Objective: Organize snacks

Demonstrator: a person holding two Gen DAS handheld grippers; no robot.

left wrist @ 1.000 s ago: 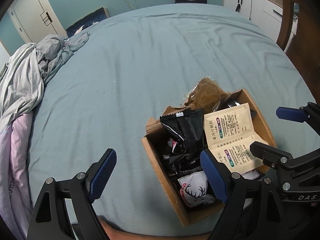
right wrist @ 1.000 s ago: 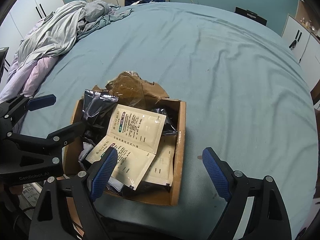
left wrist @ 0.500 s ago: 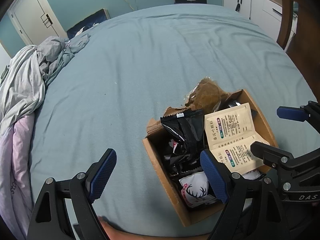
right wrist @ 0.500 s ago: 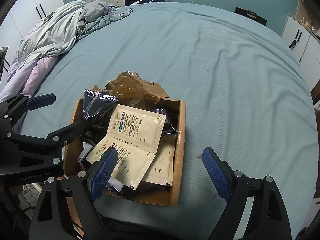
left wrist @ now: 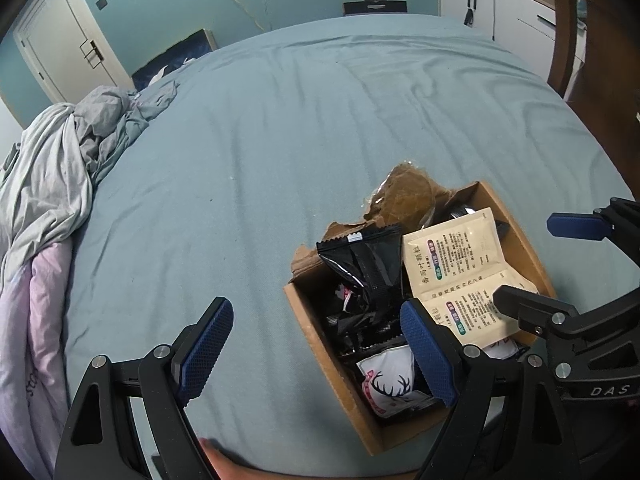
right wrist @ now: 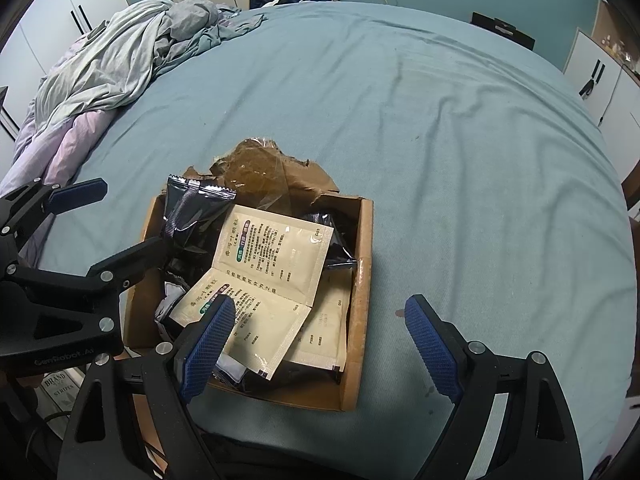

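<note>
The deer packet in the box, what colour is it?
White packet with a black antlered deer head and pink trim, clearest in the left wrist view.

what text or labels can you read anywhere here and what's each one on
"DAS": body of the right gripper.
"GenRobot.AI", faint: body of the left gripper.
"BRAND" over "STRIPES": a white item at the bottom left edge of the right wrist view.
Chinese print on the beige sachets in the cardboard box: too small to read.

The left gripper (left wrist: 316, 354) has tilted slightly upward.
</note>
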